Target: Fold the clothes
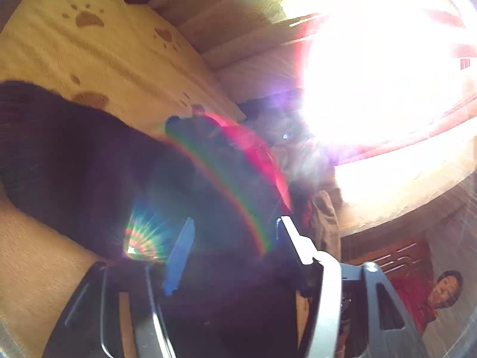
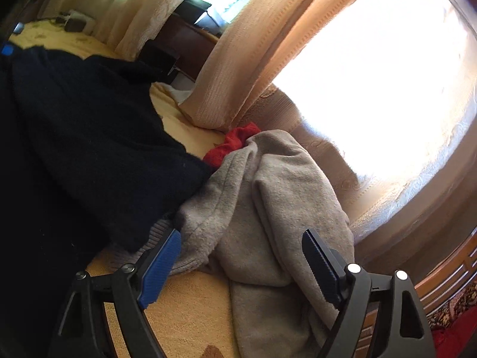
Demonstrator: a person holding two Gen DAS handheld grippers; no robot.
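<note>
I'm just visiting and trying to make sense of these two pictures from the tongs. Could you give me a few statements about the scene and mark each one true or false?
1. A black knitted garment lies on the yellow bedspread with brown paw prints. True.
2. The right tongs are clamped on the grey fleece garment. False: the jaws stand apart, with the grey fleece lying beyond them, not pinched.
3. A small red cloth peeks out behind the grey fleece. True.
4. The room is dark, with the curtains shut. False: strong daylight floods through the window beside the beige curtain.
5. The left tongs point toward the black garment. True.
</note>
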